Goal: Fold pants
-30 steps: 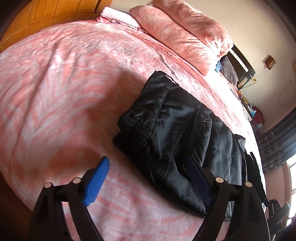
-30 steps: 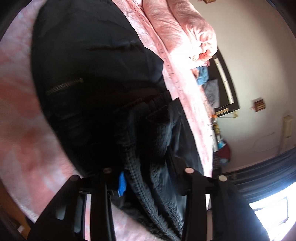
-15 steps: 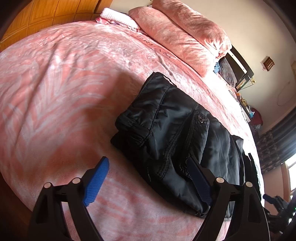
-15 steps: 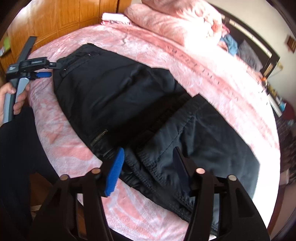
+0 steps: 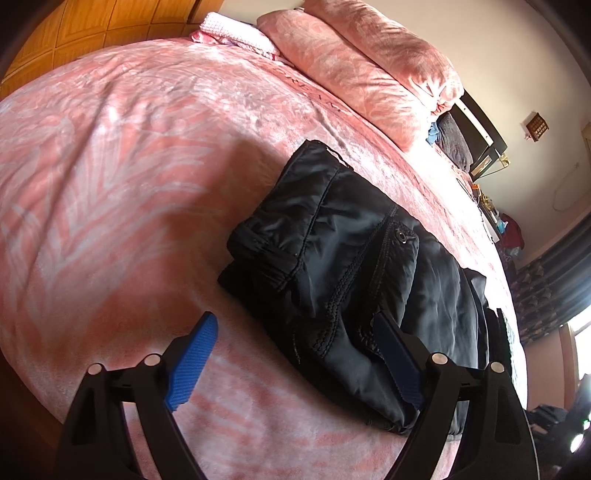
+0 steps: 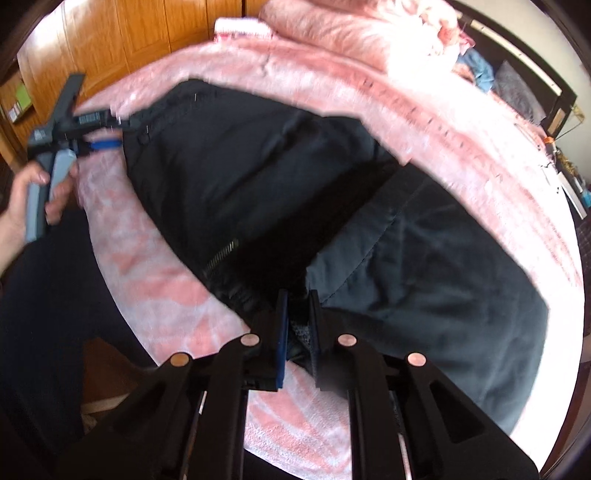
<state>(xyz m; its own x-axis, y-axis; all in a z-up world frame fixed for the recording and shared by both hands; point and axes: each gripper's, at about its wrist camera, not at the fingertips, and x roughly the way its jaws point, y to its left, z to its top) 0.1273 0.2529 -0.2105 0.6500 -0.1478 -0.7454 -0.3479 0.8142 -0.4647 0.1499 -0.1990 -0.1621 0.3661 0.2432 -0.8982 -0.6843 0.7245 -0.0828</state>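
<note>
Black pants [image 5: 351, 266] lie partly folded on a pink bed [image 5: 110, 166]. My left gripper [image 5: 295, 354] is open, its blue pads on either side of the pants' near waistband corner, just above the bedspread. In the right wrist view the pants [image 6: 277, 184] spread across the bed. My right gripper [image 6: 297, 321] is shut on a fold of the pants' near edge. The left gripper [image 6: 107, 136] shows there too, at the pants' far left corner, held by a hand [image 6: 22, 206].
Pink pillows [image 5: 369, 70] and a folded towel [image 5: 236, 29] lie at the head of the bed. A wooden wardrobe [image 6: 110, 44] stands beyond the bed's left side. A dark headboard [image 5: 480, 133] and cluttered shelf are at the right.
My right gripper has closed onto the pants' near edge; half a second ago it was open above them. The left gripper has stayed open near the waistband corner.
</note>
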